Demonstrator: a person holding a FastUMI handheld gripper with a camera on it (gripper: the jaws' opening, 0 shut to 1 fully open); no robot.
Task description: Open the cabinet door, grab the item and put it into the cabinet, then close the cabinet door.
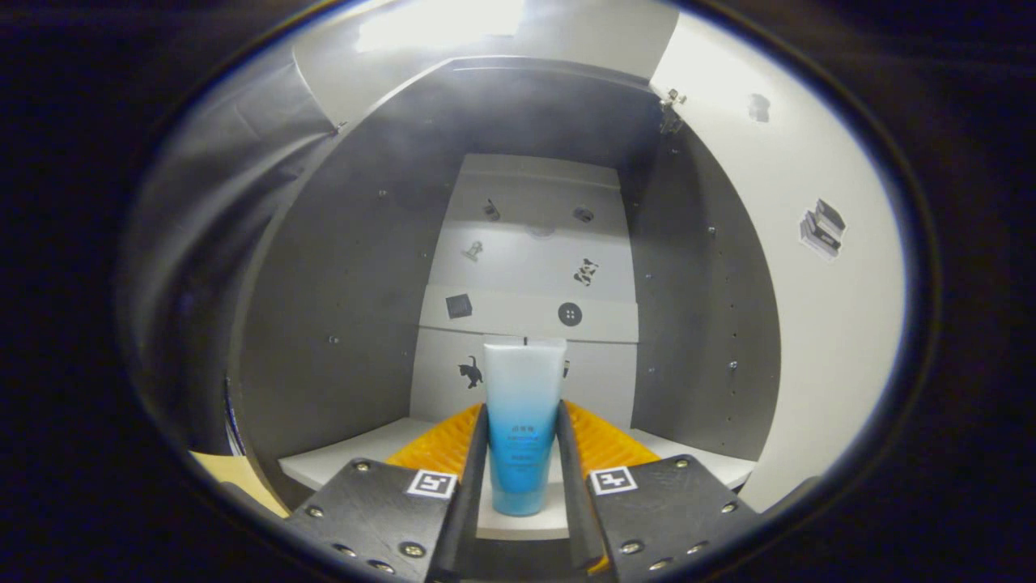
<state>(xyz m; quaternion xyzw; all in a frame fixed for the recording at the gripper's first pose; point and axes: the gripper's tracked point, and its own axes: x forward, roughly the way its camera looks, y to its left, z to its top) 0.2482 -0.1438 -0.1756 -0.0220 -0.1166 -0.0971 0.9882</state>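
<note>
A tube [522,380], white at the top and fading to blue at the bottom, stands upright between my two fingers. My gripper [523,417] is shut on the tube, with a pad pressed against each side. The tube's blue lower end sits at or just above the white floor [364,453] of the cabinet, near its front edge. The cabinet [356,267] is open, and my fingers reach into its opening. Its door [809,267] is swung out to the right of the fingers.
Dark grey side walls [704,324] stand close on both sides of the fingers. Beyond the tube is a white back panel [526,259] with small dark stickers. A hinge [670,109] sits at the door's top. A tan surface [239,478] lies below the cabinet, left of the fingers.
</note>
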